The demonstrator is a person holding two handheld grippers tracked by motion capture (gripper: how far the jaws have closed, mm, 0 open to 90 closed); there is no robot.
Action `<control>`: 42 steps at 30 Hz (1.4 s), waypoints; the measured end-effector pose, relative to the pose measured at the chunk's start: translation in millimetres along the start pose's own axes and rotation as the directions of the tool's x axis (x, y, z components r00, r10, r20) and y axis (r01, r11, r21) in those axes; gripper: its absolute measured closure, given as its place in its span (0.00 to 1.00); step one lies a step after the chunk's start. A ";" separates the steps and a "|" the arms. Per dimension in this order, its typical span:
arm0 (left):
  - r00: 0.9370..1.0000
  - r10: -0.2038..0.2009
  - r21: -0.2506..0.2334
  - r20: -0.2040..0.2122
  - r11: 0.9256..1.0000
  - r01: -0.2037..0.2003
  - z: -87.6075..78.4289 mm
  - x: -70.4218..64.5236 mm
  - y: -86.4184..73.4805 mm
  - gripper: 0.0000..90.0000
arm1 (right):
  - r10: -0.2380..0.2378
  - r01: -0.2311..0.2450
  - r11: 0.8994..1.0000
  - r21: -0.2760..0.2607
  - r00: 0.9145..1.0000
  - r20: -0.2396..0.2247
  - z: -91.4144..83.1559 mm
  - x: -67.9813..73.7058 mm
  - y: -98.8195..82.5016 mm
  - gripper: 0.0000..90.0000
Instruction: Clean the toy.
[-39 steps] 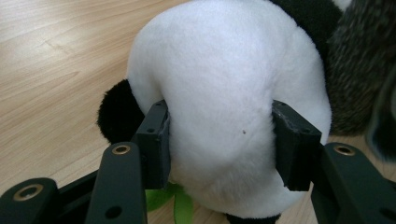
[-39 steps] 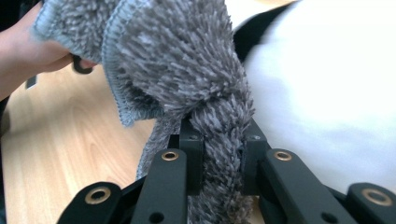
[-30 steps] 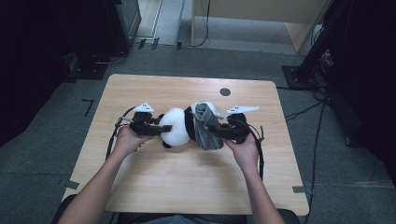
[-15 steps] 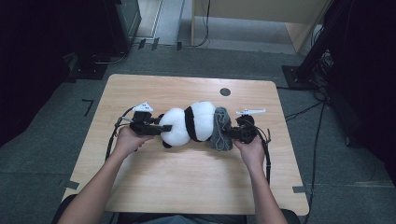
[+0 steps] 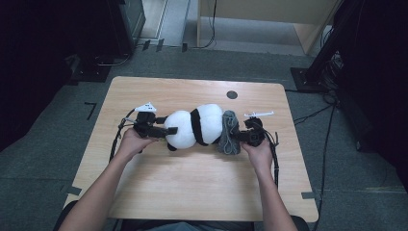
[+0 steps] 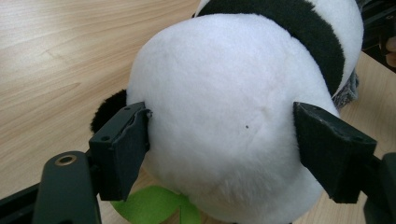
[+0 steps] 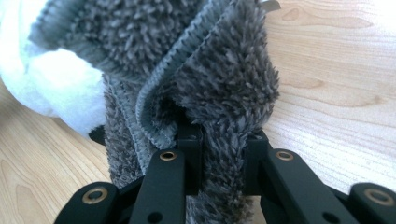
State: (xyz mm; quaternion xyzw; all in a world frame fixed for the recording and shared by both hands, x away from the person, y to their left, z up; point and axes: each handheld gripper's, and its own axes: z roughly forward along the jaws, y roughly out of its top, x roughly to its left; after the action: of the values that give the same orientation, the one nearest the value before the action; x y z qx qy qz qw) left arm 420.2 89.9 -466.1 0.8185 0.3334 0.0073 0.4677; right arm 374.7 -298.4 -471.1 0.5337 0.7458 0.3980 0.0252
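Mid-table: left gripper fingers just opened wide, flanking plush panda; left pad touching. Right gripper fingers narrow, pinching grey towel against panda's end.

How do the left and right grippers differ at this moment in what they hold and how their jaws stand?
The left gripper has just been opening: its jaws stand wide on either side of the panda's white round end, barely pressing it. The right gripper has its jaws pinched tight on a fold of the grey fuzzy cloth at the panda's other end. Left meets smooth white plush, right shaggy grey pile. Both lie low on the wooden table, pointing inward at the same toy.
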 end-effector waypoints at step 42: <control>0.988 -0.145 -0.097 -0.051 0.985 0.139 -12.5 -38.5 19.6 0.55 | -0.174 0.164 0.950 -0.267 0.985 -0.015 -72.4 68.0 45.6 0.89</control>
State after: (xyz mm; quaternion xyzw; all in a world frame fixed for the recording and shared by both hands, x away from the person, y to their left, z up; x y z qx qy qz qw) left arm 396.9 71.4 -432.5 0.7694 0.4036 0.0132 0.4949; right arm 347.5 -278.8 -367.0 0.4519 0.7293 0.5005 0.1156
